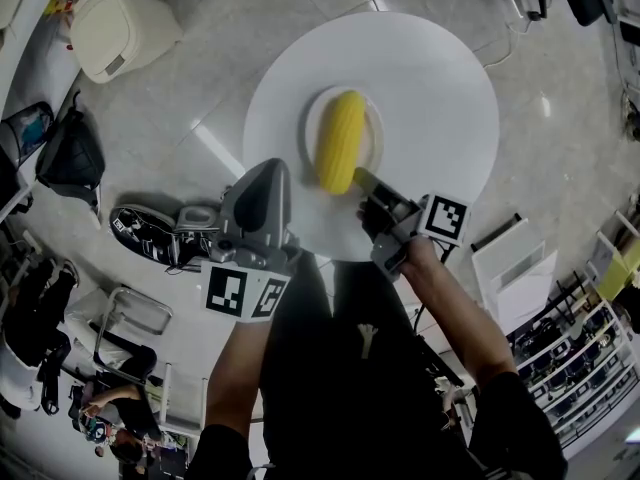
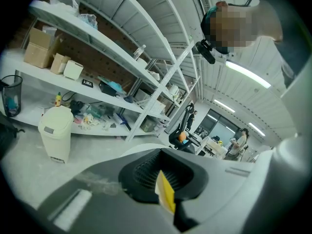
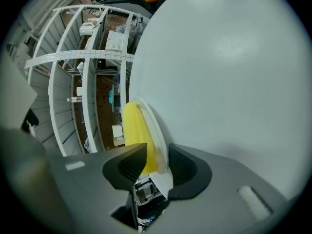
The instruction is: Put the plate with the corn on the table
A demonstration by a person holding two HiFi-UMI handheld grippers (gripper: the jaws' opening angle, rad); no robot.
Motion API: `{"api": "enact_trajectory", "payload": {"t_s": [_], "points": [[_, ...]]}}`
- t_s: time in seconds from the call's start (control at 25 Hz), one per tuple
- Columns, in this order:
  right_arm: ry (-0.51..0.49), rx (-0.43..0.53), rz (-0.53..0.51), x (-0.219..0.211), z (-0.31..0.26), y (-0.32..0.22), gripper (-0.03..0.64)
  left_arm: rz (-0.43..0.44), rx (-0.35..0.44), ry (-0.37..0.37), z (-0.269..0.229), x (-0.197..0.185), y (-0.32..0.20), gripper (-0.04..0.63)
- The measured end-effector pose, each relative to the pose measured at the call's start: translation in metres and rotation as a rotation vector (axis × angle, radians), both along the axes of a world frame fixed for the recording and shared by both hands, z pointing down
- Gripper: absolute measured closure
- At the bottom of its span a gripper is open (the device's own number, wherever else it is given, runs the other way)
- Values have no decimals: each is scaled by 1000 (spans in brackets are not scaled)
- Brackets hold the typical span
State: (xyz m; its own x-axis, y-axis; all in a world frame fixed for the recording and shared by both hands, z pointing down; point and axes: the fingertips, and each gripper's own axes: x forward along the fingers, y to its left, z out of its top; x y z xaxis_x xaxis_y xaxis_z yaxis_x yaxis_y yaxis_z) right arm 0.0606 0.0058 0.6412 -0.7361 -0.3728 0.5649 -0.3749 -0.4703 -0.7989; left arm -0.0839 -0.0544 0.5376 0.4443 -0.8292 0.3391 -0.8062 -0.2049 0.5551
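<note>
Head view: the small pale plate [image 1: 375, 138] with the yellow corn cob [image 1: 340, 140] is seen on the round white table [image 1: 440, 78], its near rim straddled, unclamped, by the parted jaws of the right gripper [image 1: 365, 181], the cob lying lengthwise away from them, while the left gripper [image 1: 266, 173], jaws together, is held farther off at near left.

- The corn [image 1: 340, 140] is showing bright yellow.
- The plate [image 1: 312, 118] is looking pale white.
- The table [image 1: 440, 78] is gleaming plain white.
- The left gripper [image 1: 268, 173] and right gripper [image 1: 360, 177] are showing grey, their cubes wearing black-and-white squares.
- The bin [image 1: 118, 30] is looking cream.
</note>
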Motion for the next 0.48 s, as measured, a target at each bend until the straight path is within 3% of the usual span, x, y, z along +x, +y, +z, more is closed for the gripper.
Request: {"api": "enact_trajectory", "payload": {"t_s": [0.48], "points": [[-28,-26,9,-4,0,5,449,-8,-10,2,7,0,2,592]]}}
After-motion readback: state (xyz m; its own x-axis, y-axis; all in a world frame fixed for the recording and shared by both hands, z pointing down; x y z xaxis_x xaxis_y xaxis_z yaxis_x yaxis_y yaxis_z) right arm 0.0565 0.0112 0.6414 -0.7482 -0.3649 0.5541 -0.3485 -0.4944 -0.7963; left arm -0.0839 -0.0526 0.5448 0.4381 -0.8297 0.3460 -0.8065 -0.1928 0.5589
